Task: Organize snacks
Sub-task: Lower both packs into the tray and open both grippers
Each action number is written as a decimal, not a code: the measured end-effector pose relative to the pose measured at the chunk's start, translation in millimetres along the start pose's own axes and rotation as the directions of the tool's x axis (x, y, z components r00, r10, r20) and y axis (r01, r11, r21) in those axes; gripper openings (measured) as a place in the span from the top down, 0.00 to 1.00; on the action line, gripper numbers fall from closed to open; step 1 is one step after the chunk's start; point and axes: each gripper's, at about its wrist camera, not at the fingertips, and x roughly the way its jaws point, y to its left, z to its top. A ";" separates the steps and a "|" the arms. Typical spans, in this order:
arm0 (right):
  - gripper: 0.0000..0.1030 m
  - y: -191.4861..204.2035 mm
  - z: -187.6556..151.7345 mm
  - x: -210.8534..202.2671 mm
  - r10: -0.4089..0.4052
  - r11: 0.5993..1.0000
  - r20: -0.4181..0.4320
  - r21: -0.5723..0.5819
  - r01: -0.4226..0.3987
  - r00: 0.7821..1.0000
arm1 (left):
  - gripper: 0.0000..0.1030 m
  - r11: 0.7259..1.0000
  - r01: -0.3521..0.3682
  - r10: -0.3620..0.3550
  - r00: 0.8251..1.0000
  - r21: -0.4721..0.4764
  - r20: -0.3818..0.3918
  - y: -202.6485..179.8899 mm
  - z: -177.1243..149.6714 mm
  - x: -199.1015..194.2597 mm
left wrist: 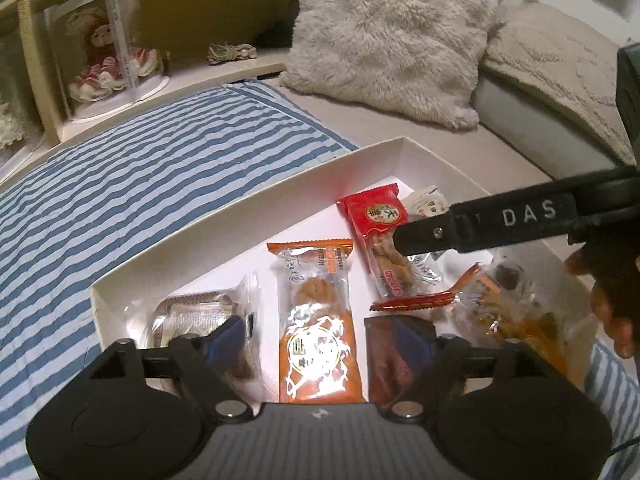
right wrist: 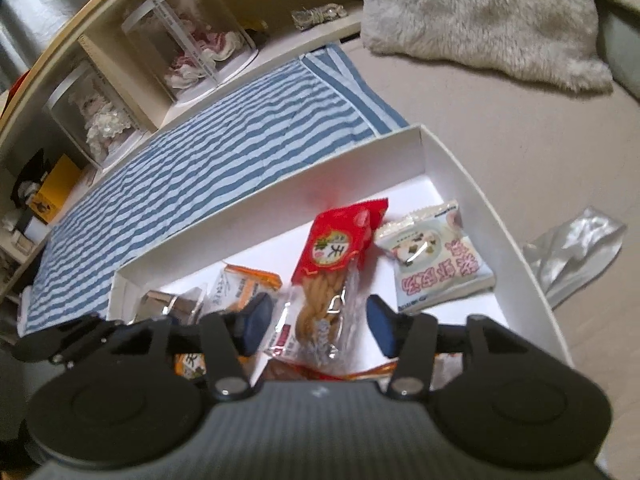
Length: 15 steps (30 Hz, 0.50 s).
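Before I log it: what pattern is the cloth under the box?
Blue-and-white stripes, clearest in left wrist view.

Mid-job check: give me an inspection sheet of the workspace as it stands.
Surface: beige bedding with a blue striped cloth.
Job's things: white box holding snack packets, among them an orange packet, a red packet and a pale packet.
Clutter: crumpled silver wrapper outside the box.
Grippers: left gripper open over the orange packet; right gripper open astride the red packet.
Cables: nothing seen.
Surroundings: fluffy pillow, shelf with a cased doll.
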 end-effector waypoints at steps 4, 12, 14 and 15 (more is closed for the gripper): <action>0.16 12.5 -2.5 -13.3 -0.044 0.996 0.028 -0.080 0.046 0.999 | 0.03 1.000 -0.011 0.012 1.000 -0.029 0.015 -0.1 -2.4 -17.2; 0.01 27.1 -7.6 -40.2 -0.092 0.985 0.071 -0.142 0.101 0.993 | 0.00 0.992 -0.011 0.017 0.999 -0.127 0.046 3.3 -8.5 -58.4; 0.01 27.4 -11.3 -47.2 -0.092 0.985 0.075 -0.139 0.101 0.993 | 0.00 0.990 -0.012 0.023 0.997 -0.141 0.079 2.3 -11.0 -71.4; 0.01 27.0 -12.6 -50.8 -0.088 0.986 0.073 -0.135 0.098 0.993 | 0.00 0.989 -0.017 0.030 0.996 -0.147 0.087 1.4 -12.2 -77.4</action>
